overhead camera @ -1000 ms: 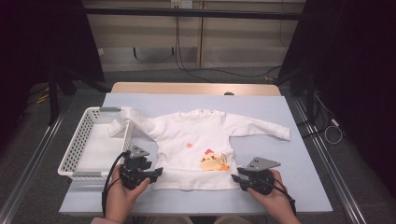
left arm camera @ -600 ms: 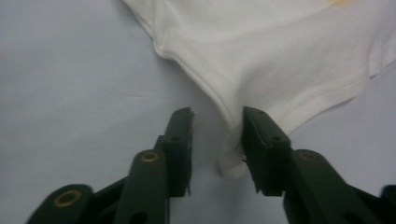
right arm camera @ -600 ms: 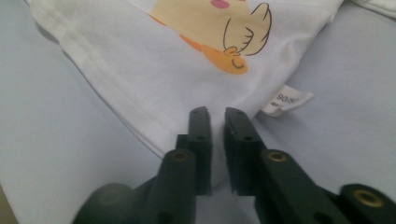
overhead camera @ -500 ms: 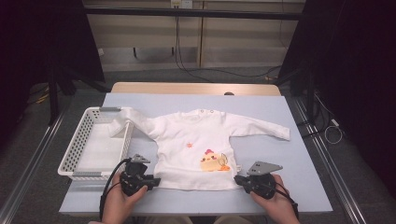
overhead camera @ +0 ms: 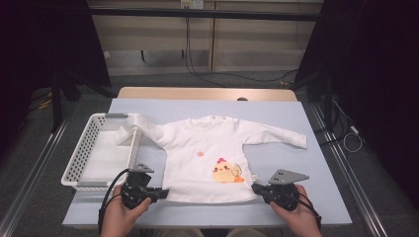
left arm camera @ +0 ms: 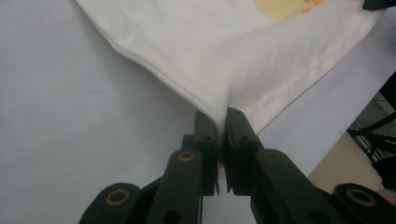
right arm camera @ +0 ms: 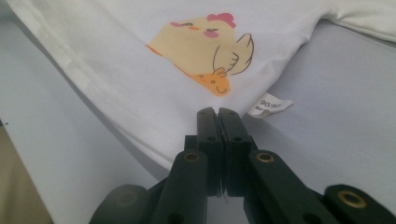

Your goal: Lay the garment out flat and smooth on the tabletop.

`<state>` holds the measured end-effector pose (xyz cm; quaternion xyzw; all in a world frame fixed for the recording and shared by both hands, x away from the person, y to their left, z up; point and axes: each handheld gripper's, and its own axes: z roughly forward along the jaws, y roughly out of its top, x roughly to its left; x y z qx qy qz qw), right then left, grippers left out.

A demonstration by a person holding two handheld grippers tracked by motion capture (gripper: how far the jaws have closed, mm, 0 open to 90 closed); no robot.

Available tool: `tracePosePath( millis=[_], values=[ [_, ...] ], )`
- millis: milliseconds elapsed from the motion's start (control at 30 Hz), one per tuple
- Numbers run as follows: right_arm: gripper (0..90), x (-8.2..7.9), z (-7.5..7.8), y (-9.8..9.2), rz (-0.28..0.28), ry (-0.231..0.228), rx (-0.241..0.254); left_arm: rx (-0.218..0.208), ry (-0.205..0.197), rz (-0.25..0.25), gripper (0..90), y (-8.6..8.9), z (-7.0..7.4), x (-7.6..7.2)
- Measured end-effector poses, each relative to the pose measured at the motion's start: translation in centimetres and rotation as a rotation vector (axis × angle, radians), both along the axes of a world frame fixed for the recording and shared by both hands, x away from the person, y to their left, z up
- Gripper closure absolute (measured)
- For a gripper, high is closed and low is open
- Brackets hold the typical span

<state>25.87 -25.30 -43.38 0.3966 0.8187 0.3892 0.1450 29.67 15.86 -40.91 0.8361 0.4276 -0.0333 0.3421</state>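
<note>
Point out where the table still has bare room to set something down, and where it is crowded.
Bare table runs along the far edge behind the shirt; another patch lies right of the shirt's body, below its right-hand sleeve. The basket is free inside, apart from the sleeve draped over its rim. The near edge is crowded: the left gripper and the right gripper each pinch a hem corner.

A white shirt [overhead camera: 210,150] lies spread flat on the pale blue table [overhead camera: 321,197], chick print [overhead camera: 226,172] facing up near its hem. At the hem's left corner sits the left gripper [overhead camera: 163,192], its jaws just closed onto the cloth; at the hem's right corner the right gripper [overhead camera: 255,188] has pinched in the same way. One sleeve of the shirt drapes over the rim of a white basket [overhead camera: 79,160] just left of it; the other sleeve stretches out to the right.
</note>
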Motion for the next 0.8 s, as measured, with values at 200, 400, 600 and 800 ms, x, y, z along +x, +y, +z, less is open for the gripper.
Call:
tracePosePath(
  millis=[200, 400, 600, 800],
  values=[
    [85.7, -0.6, 0.1, 0.1, 0.027, -0.010, -0.005, 0.020, 0.010, 0.020, 78.5, 0.5, -0.4, -0.4],
    [65.8, 0.3, 0.0, 0.1, -0.028, -0.067, -0.036, 0.048, -0.058, 0.050, 55.5, 0.4, 0.0, 0.7],
    [64.0, 3.0, -0.5, -0.1, -0.092, -0.076, -0.049, 0.091, -0.122, 0.041, 35.0, -1.8, 0.1, 2.4],
    [65.5, 7.0, -1.3, -1.8, -0.192, -0.097, -0.090, 0.090, -0.148, 0.039, 26.9, -3.7, -0.4, 4.7]
  ],
)
